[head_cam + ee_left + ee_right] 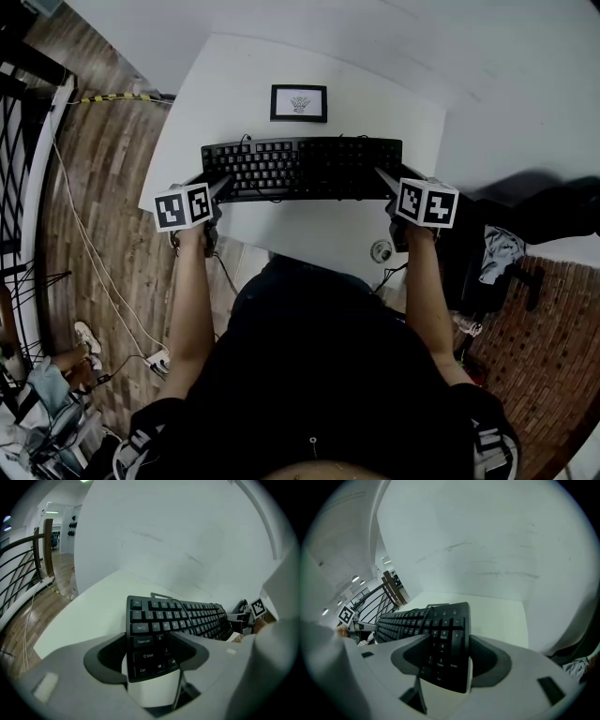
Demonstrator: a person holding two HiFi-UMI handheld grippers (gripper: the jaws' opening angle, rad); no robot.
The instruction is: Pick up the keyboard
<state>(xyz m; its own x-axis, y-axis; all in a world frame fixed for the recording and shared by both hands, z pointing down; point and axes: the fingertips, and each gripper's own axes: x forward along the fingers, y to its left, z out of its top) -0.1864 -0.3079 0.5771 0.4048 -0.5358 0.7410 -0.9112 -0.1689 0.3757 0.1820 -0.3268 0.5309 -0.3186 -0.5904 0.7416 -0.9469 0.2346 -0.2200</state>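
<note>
A black keyboard [300, 169] lies lengthwise across the white table [234, 84]. My left gripper [217, 187] holds its left end and my right gripper [386, 180] holds its right end. In the left gripper view the Ctrl, Shift and Caps Lock corner of the keyboard [187, 616] sits between the two grey jaws of the left gripper [152, 644]. The number-pad end of the keyboard [412, 618] is clamped in the right gripper [445, 653]. Whether the keyboard is off the table surface is unclear.
A small black-framed card [299, 103] stands on the table behind the keyboard. White walls close in behind and to the right. A round fitting [381, 250] sits at the table's near edge. Wooden floor [103, 187] with cables and a railing lies to the left.
</note>
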